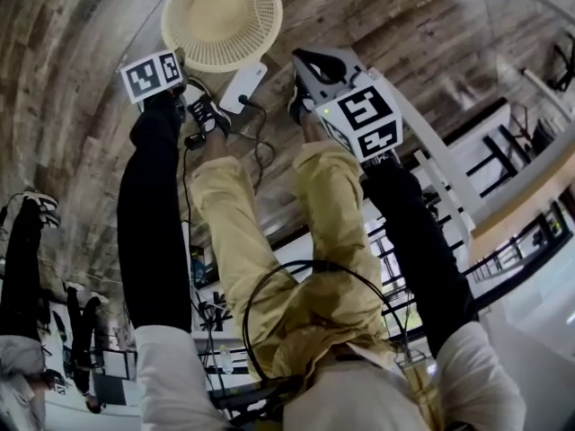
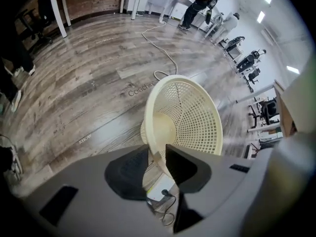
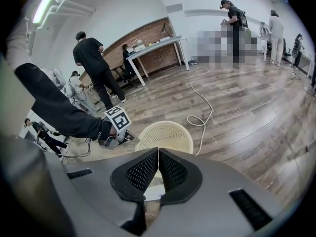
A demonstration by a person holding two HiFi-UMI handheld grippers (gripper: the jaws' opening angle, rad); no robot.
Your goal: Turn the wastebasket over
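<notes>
Wastebasket (image 2: 182,117): cream plastic lattice, likely light and flexy, tilted mouth-up over the wooden floor (image 2: 89,83). Rim looks the stiffest hold; left gripper (image 2: 157,152) pinches it there. Right gripper (image 3: 158,154) near, clenched, empty

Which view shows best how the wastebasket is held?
The left gripper view: the left claw pinches the wastebasket rim. The head view hides that grip; the right gripper view shows the wastebasket partly behind the right claw.

Near side of wastebasket (image 3: 165,135) hidden behind right gripper (image 3: 158,152).
</notes>
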